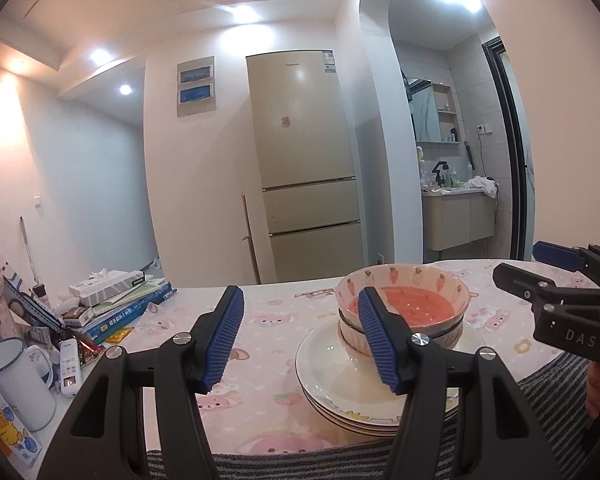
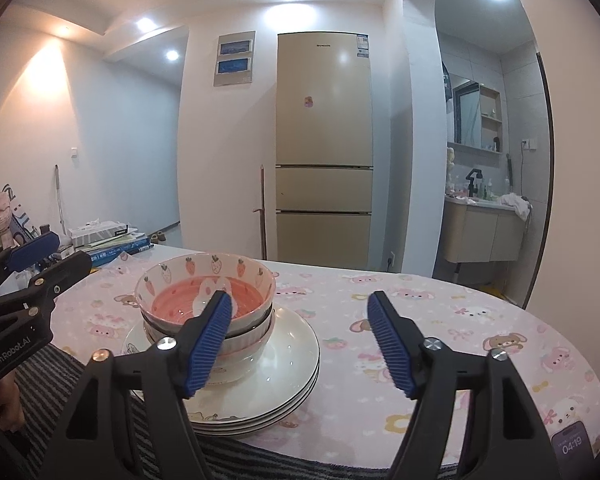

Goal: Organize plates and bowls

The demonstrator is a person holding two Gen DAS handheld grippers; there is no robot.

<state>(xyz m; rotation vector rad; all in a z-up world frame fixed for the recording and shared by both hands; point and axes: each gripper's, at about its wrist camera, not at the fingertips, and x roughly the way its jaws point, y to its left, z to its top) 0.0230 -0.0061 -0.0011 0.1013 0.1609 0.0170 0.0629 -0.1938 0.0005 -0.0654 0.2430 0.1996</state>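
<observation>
Behind blue fingers (image 2: 210,336), lower bowls (image 2: 244,340) and plates (image 2: 292,360) partly hidden.

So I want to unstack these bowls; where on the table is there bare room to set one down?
Free: the cloth right of the plates, up to the phone at the near right edge, and the strip between the plates and the books. Crowded: the left end, with the mug, remote and books.

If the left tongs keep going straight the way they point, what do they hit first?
Probably nothing at first: the left tongs aim over bare pink cartoon-print tablecloth, passing left of the stacked strawberry-pattern ceramic bowls; depth is unclear.
</observation>
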